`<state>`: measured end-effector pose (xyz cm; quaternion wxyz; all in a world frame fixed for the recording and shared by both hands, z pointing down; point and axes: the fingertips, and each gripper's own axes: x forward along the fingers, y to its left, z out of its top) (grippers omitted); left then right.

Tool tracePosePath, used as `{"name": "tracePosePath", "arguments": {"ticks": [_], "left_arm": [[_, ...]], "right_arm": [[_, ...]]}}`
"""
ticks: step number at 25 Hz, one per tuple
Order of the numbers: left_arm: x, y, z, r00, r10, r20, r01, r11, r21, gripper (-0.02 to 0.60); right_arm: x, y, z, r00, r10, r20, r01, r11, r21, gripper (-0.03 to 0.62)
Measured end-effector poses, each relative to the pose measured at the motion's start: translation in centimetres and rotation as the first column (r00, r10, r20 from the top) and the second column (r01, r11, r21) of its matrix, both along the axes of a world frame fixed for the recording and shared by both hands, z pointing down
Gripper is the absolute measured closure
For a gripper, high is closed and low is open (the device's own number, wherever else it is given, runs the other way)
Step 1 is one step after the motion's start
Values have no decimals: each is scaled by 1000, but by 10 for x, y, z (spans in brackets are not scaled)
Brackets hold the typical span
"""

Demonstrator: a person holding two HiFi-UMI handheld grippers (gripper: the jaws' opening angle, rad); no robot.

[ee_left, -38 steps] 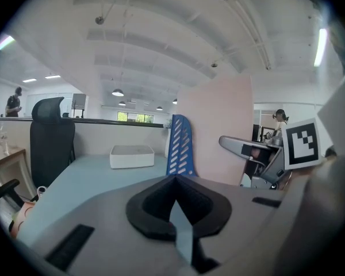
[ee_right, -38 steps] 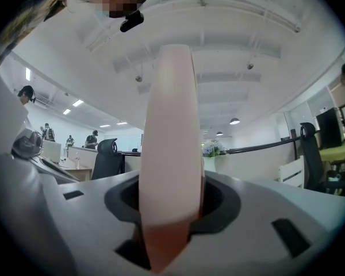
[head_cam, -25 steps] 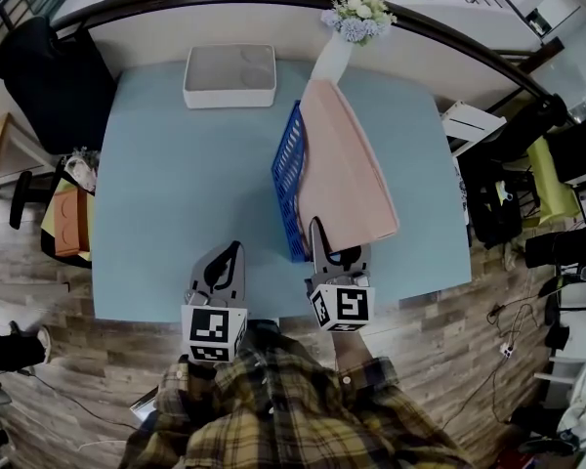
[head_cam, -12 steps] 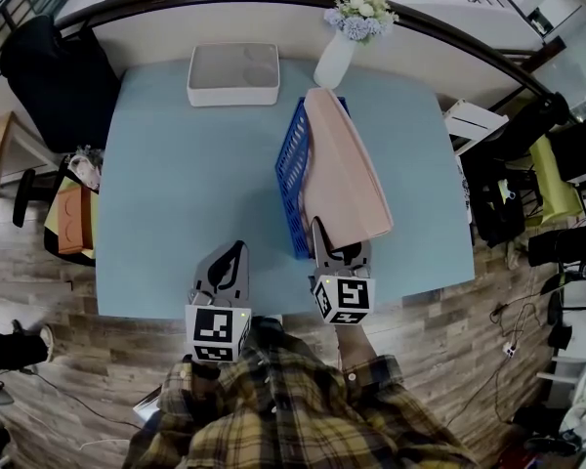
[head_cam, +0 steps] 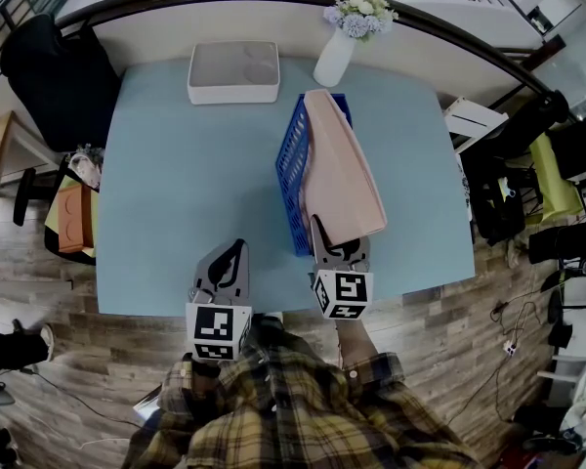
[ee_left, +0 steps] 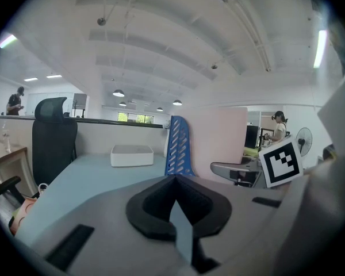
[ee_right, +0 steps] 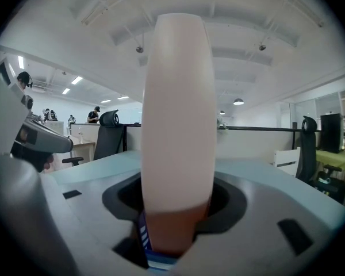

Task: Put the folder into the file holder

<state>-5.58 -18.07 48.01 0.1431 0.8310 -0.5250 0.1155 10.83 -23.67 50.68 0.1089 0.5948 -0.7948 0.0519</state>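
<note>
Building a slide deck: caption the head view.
Pink folder leans in the blue holder; right claw just opening, folder between its jaws.

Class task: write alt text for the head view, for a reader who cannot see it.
A pink folder leans in a blue file holder on a light blue table. The right tool, its jaws just opening, has the folder's near end between them. The left tool is beside it, shut and empty.

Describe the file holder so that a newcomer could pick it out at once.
On the light blue table, look right of centre, just this side of the white vase of flowers. The file holder stands there with a pink folder in it; alone among its neighbours it is deep blue with slotted walls.
</note>
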Motion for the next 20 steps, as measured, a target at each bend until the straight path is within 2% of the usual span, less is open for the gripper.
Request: {"name": "tracePosePath", "arguments": {"ticks": [20], "left_arm": [[-1,6,-11,1000,3,-4,-3,1000,30,591]], "right_arm": [[6,8,-12,999,-7,48,7,1000,1,344]]}}
